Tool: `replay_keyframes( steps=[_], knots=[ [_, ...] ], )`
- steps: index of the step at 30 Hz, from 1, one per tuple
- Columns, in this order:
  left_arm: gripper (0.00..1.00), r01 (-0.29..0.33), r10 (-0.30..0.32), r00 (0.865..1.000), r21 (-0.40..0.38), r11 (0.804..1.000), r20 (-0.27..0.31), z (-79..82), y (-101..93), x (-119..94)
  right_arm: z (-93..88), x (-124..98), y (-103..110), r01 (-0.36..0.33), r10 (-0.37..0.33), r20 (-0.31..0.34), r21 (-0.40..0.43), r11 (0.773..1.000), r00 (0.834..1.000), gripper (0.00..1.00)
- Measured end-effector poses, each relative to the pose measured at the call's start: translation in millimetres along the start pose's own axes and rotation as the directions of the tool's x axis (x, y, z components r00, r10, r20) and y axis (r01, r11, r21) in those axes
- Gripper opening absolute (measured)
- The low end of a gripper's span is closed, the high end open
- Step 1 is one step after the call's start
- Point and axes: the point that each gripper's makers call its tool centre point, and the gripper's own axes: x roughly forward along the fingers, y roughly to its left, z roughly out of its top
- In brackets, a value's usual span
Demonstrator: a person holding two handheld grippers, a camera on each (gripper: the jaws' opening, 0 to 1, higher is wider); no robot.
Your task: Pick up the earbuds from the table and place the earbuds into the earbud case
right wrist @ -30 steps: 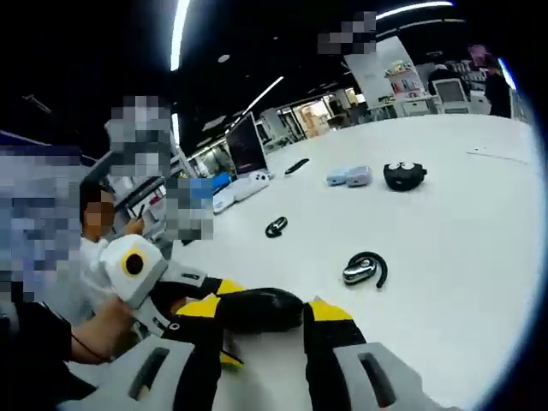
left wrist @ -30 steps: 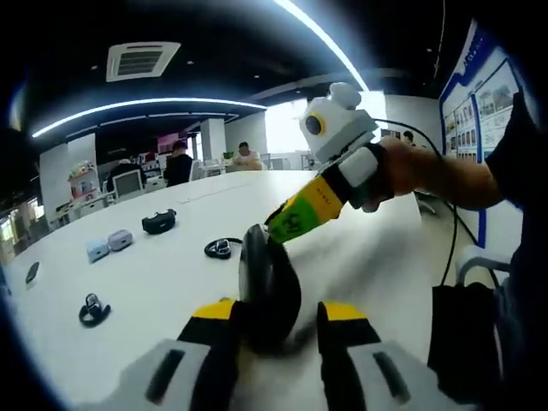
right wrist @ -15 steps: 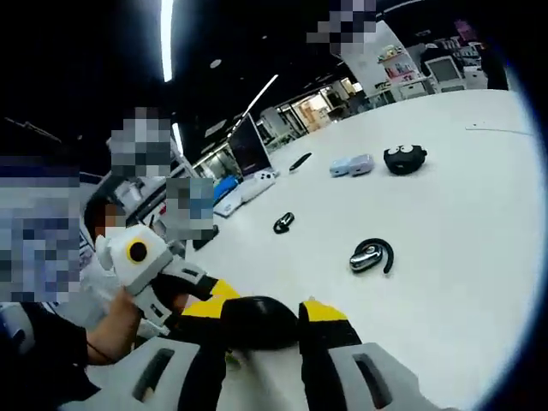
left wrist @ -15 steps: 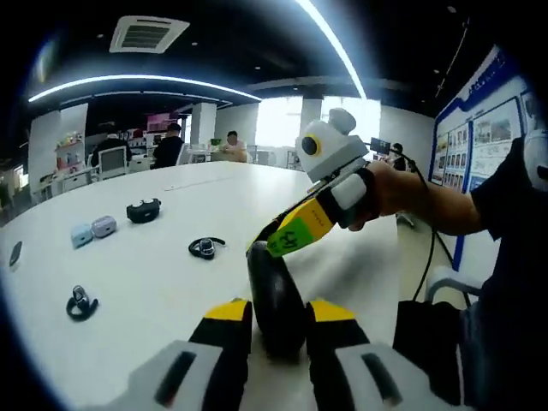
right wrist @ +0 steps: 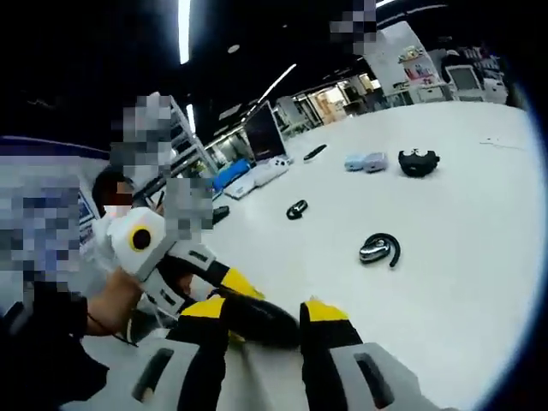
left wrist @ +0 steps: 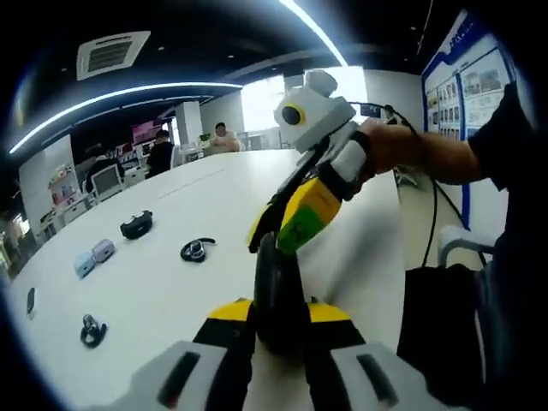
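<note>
**Both grippers on the black case**

In the left gripper view the left gripper (left wrist: 278,321) has its yellow-tipped jaws pinching the black case (left wrist: 276,295), which stands on edge just above the white worktop (left wrist: 171,257). Right behind it the right gripper (left wrist: 295,218) comes in from the upper right, held by a hand (left wrist: 385,145), its yellow tip against the top of the case.

In the right gripper view the right gripper (right wrist: 261,321) has its jaws set around the case (right wrist: 257,318) — whether they press on it I cannot tell.

Farther out on the worktop lies a black ear-hook earbud (left wrist: 197,249), well apart from the case. Another earbud (left wrist: 91,330) lies at the left. Beyond them sit a black pouch (left wrist: 136,225) and two pale blue cases (left wrist: 92,257).
</note>
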Motion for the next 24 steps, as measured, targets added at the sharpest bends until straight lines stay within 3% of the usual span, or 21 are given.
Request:
replay_keyframes(
  steps=[2, 5, 10, 11, 12, 14, 20, 24],
  knots=[
    [0.23, 0.015, -0.015, 1.000, 0.011, 1.000, 0.001, 0.2, -1.5, 0.3, -0.1, -0.2, 5.3, -0.022, 0.020, -0.038, -0.053, 0.998, 0.999, 0.26],
    [0.23, 0.078, -0.078, 0.997, 0.052, 0.996, 0.000, 0.8, -7.6, 0.7, -1.4, -1.5, 11.0, -0.064, 0.033, -0.179, -0.172, 0.983, 0.983, 0.23],
    [0.23, 0.144, -0.143, 0.990, 0.092, 0.985, -0.012, 0.0, -8.6, 0.5, -5.2, -2.3, 16.9, -0.143, 0.064, -0.364, -0.195, 0.970, 0.929, 0.16],
    [0.23, 0.163, -0.162, 0.987, 0.101, 0.981, -0.017, -0.4, -10.0, 0.3, -6.8, -2.0, 18.5, -0.165, 0.075, -0.407, -0.191, 0.968, 0.910, 0.16],
    [0.23, 0.180, -0.179, 0.984, 0.109, 0.978, -0.020, -0.4, -10.7, 0.4, -7.4, -1.9, 18.9, -0.170, 0.078, -0.418, -0.187, 0.968, 0.905, 0.16],
    [0.23, 0.227, -0.224, 0.974, 0.131, 0.965, -0.036, -1.0, -12.9, 1.2, -5.8, -1.8, 14.4, -0.204, 0.097, -0.493, -0.169, 0.964, 0.865, 0.16],
    [0.23, 0.320, -0.306, 0.947, 0.177, 0.931, -0.101, -2.5, -13.8, 5.1, -5.7, 1.4, 12.2, -0.278, 0.077, -0.638, -0.221, 0.935, 0.766, 0.15],
    [0.23, 0.355, -0.332, 0.932, 0.187, 0.916, -0.143, -3.1, -13.4, 8.5, -2.1, 4.5, 12.6, -0.322, 0.060, -0.693, -0.255, 0.912, 0.719, 0.10]
  ],
)
